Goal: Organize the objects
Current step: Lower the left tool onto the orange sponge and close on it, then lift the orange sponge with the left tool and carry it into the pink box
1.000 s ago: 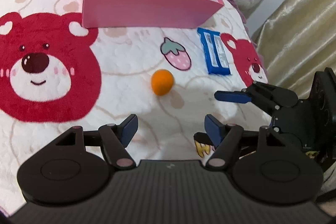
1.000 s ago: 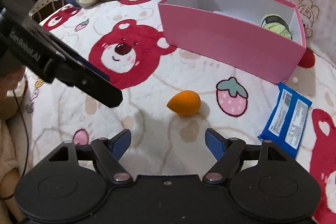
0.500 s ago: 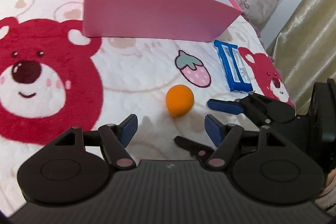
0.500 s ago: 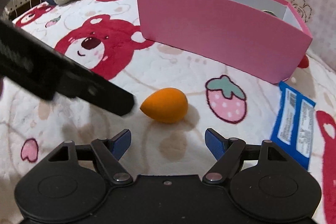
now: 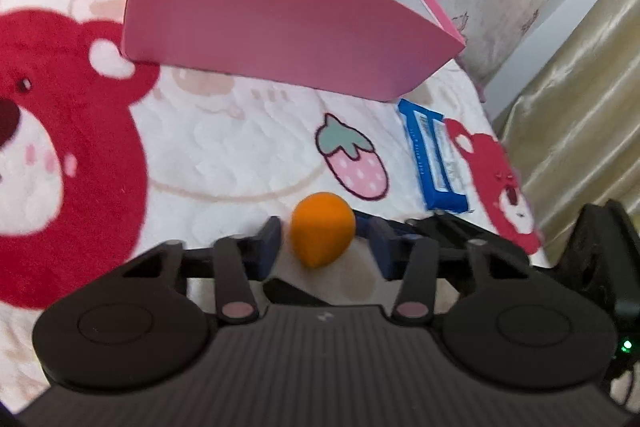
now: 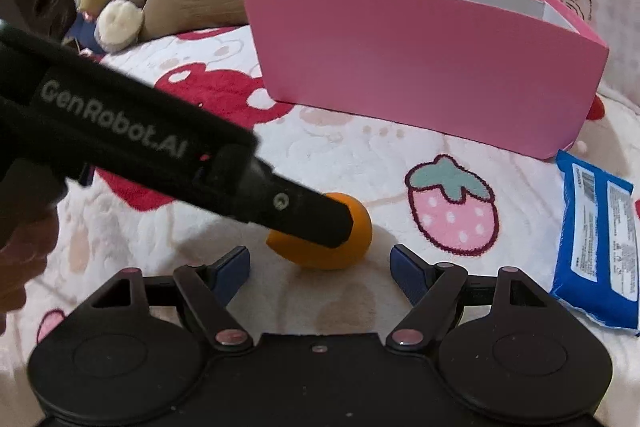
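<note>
We see L gripper point(image 5: 322, 241) jaws closing, orange sponge point(image 5: 322, 240) between pads, small gaps each side | R gripper point(image 6: 320, 267) closing slightly, nothing between | sponge on bear blanket point(image 5: 224, 147), near pink box point(image 5: 280, 23)

The left gripper point(image 6: 344, 223) hides part of the orange sponge point(image 6: 340, 247); the pink box point(image 5: 280, 19) hides most of its contents
</note>
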A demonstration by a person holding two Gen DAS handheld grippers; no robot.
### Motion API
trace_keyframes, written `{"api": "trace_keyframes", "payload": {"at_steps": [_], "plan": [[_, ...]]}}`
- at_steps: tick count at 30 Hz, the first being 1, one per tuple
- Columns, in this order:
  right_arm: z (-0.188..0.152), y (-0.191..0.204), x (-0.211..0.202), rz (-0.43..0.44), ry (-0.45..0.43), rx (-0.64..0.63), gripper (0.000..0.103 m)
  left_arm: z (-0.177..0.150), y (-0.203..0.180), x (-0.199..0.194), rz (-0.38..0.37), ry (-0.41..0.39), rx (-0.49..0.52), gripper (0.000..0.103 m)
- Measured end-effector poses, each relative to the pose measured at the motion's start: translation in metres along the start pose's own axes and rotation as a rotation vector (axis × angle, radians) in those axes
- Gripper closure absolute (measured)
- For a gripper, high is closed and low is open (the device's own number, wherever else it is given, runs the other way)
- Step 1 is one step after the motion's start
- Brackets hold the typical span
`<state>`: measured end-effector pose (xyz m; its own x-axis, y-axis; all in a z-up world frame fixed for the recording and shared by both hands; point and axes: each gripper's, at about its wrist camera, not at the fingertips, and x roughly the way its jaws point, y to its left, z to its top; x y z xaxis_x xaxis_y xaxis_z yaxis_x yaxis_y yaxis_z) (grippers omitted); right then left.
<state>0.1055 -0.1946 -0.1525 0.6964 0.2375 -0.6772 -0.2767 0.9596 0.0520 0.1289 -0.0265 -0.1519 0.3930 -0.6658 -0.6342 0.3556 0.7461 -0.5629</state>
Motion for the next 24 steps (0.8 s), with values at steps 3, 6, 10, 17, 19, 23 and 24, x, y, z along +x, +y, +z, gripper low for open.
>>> {"api": "trace_keyframes", "payload": {"at_steps": [3, 6, 10, 17, 19, 23, 24], "plan": [[0.001, -0.001, 0.001, -0.009, -0.01, 0.015, 0.036, -0.001, 0.0, 0.0, 0.004, 0.004, 0.003, 0.076], [-0.003, -0.001, -0.003, -0.003, -0.017, 0.051, 0.049, 0.0, 0.0, -0.002, -0.012, 0.006, -0.013, 0.076], [-0.006, 0.003, -0.006, -0.028, -0.03, 0.038, 0.055, 0.0, -0.001, -0.002, -0.012, 0.016, -0.01, 0.076], [-0.006, 0.016, -0.019, -0.068, -0.024, -0.018, 0.056, -0.007, -0.013, -0.009, 0.002, 0.031, 0.011, 0.073], [-0.007, 0.019, -0.023, -0.084, -0.02, -0.039, 0.056, -0.009, -0.02, -0.01, 0.017, 0.039, 0.035, 0.073], [-0.008, 0.024, -0.032, -0.1, -0.021, -0.067, 0.056, -0.012, -0.028, -0.017, 0.025, 0.049, 0.033, 0.074], [-0.008, 0.024, -0.035, -0.099, -0.022, -0.063, 0.056, -0.012, -0.03, -0.019, 0.026, 0.049, 0.037, 0.073]]}}
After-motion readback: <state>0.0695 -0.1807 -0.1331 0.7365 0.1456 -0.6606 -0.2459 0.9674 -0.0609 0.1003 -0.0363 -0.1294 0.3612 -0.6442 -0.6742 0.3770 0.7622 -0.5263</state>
